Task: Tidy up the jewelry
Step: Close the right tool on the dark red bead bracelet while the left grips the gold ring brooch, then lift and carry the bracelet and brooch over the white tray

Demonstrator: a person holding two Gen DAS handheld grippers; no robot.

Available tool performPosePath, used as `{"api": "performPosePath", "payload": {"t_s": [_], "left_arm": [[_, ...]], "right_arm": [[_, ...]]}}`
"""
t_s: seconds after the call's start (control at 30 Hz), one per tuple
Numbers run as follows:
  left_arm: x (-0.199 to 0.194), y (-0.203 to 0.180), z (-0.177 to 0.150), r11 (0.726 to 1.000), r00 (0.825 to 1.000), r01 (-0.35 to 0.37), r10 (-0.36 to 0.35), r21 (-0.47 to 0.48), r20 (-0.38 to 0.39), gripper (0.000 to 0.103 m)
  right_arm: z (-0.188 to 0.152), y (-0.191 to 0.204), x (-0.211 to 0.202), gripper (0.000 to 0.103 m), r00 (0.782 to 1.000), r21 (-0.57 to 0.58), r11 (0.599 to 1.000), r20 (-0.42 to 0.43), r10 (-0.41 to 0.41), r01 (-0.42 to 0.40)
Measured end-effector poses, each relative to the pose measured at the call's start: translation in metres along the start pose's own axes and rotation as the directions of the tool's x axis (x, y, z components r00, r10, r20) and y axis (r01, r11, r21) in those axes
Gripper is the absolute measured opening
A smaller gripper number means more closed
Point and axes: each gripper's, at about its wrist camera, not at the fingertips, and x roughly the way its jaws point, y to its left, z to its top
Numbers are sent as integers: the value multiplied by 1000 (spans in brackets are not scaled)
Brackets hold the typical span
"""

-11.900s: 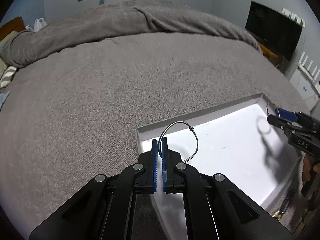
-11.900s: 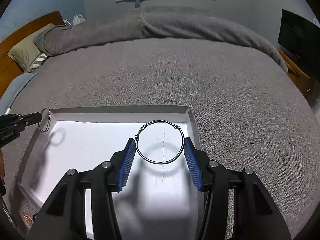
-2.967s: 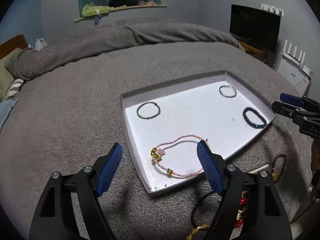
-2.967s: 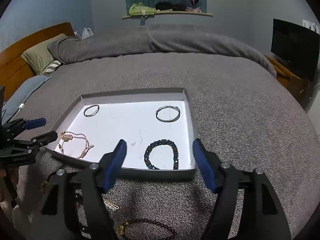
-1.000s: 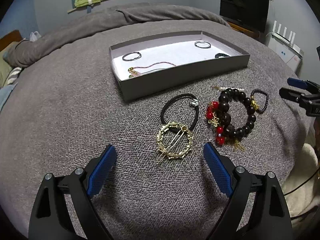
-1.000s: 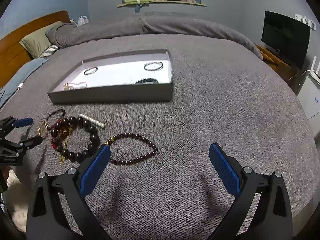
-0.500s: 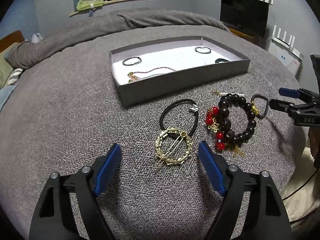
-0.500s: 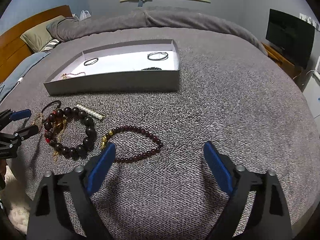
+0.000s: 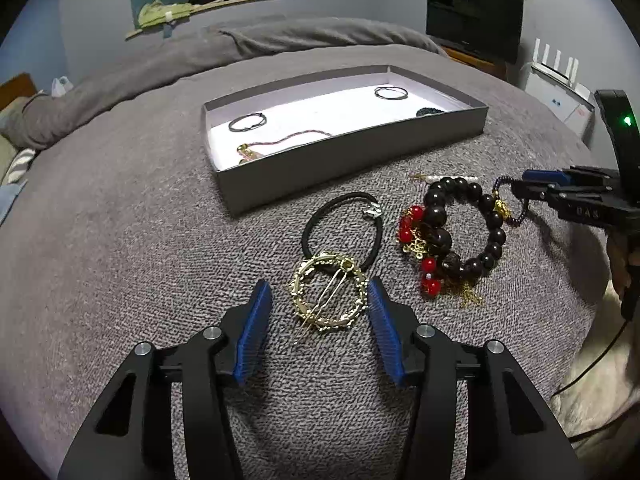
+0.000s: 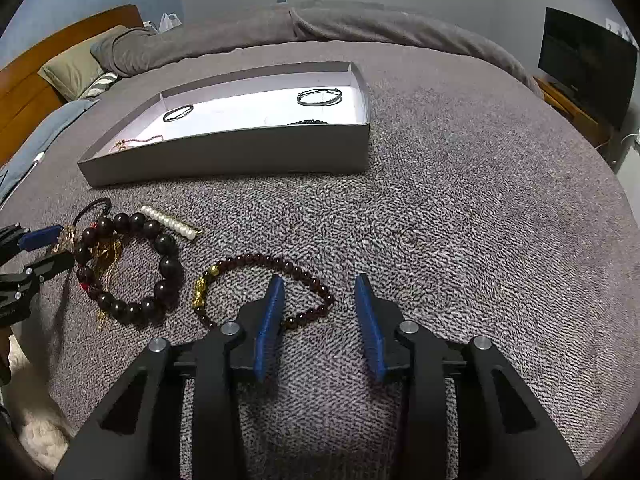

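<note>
A grey box with a white floor lies on the bed; it holds two thin rings, a pink chain and a dark bead bracelet. In front of it lie a gold ring-shaped hair clip, a black hair tie, a big dark bead bracelet with red beads and gold chain, and a pearl clip. My left gripper is open, its pads on either side of the gold clip. My right gripper is open over the right end of a maroon bead bracelet, left pad touching it.
The grey blanket covers the whole bed. Pillows and a wooden headboard are at the far left. A TV stands at the right beyond the bed. A cable hangs at the bed's right edge.
Both grippers have lowered toward the blanket and their jaws have narrowed. The left one now brackets the gold clip; the right one has come down on the maroon bracelet's end.
</note>
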Motion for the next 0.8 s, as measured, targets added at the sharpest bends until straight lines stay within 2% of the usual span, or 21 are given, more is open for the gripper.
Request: {"api": "performPosePath", "payload": {"t_s": [0.07,0.17,0.33,0.47,0.8], "left_arm": [[0,-1,-1,1000,1000,-1,1,4,-2,49],[-1,-2,-1,1000,1000,7,-7,13,-3,41],[-3,-1,-1,1000,1000,13,-13,13,-4,41],[-6,-1,-1,1000,1000,19,-19,12,-2,41],[-32,4,11,1000,998,31,-31,2,52,41]], "right_arm": [[1,0,1,30,1000,-6,1000,0,1,-1],[0,2,3,24,1000,-23,1000,-4,5,-5],[0,1,3,11,1000,-21,1000,-12,11,-12],[-1,-1,-1,6,1000,-7,1000,-10,24,-24],[7,5,-36,6,995,-28,998,82,53,-51]]}}
